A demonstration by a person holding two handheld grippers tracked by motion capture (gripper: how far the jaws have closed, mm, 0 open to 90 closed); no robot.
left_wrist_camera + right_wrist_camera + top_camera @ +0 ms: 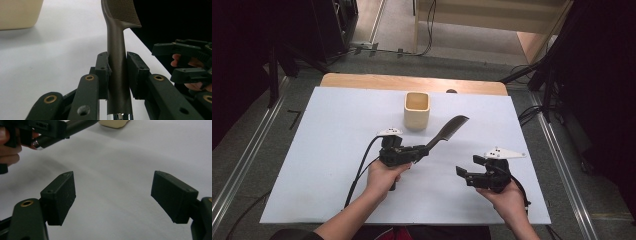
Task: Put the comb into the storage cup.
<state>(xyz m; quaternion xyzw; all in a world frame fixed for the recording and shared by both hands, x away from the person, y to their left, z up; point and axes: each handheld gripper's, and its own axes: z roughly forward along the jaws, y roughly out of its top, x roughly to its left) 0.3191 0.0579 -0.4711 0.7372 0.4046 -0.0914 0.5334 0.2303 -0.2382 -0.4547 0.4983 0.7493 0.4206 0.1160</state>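
A white sheet (pixel 337 150) covers most of the wooden desk (pixel 362 80), whose bare far edge shows beyond it. Grey floor (pixel 252 150) with metal rails lies around the desk, and black cables (pixel 429 25) trail on the floor behind it.

I'm working over a wooden table (pixel 362 80) covered by a big white sheet (pixel 322 145). Standing directly on the sheet, toward the far middle, there's a cream, square-sided open cup (pixel 417 110), upright.
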